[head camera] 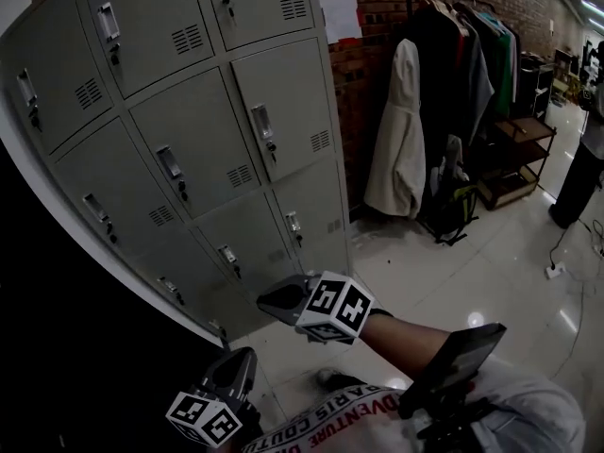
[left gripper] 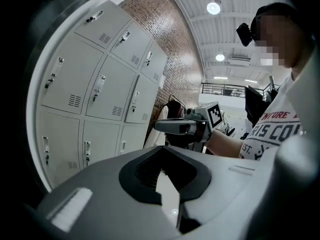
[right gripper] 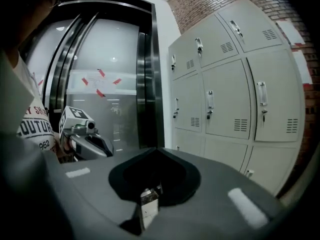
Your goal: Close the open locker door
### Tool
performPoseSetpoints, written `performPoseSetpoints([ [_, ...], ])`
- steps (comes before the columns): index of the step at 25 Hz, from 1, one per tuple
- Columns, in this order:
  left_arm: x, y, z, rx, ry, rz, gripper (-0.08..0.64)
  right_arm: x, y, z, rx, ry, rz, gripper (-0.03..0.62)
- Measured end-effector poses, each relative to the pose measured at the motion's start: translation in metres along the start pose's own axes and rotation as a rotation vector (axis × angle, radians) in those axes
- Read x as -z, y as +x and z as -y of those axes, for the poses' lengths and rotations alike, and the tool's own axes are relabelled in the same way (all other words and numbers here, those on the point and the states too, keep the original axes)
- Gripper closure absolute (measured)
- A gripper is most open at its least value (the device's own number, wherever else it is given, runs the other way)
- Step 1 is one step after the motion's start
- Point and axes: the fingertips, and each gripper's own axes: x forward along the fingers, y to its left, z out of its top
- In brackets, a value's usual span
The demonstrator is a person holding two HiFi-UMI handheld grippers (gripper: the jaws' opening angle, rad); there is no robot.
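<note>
A bank of grey lockers (head camera: 189,159) fills the left of the head view. Every door I can see lies flush, each with a small handle and vent; none stands open. My right gripper (head camera: 271,302) is held low in front of the bottom row, jaws together and empty, a short way off the doors. My left gripper (head camera: 236,364) sits lower and nearer my body, also shut on nothing. The lockers (left gripper: 95,84) stand at the left of the left gripper view, with the right gripper (left gripper: 162,126) ahead. The right gripper view has the lockers (right gripper: 235,99) at right and the left gripper (right gripper: 102,146) at left.
A brick wall (head camera: 377,26) runs right of the lockers. A clothes rack (head camera: 462,55) holds dark coats and a white coat (head camera: 401,149), with a bag (head camera: 448,210) under it and a wooden shelf (head camera: 514,159) beyond. Dark-framed glass doors (right gripper: 105,84) stand left of the lockers. The floor is glossy white tile (head camera: 453,281).
</note>
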Motion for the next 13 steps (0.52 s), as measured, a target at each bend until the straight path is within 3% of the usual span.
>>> performPoseSetpoints([
  [6,0.039,-0.076,0.089,0.004,-0.005,-0.017,0.555,0.022,-0.058,-0.112,-0.019,0.034,-0.004,0.595],
  [13,0.045,-0.127,0.129,-0.004,0.000,0.037,0.555,0.042,-0.101,-0.186,-0.037,0.091,-0.018,0.595],
])
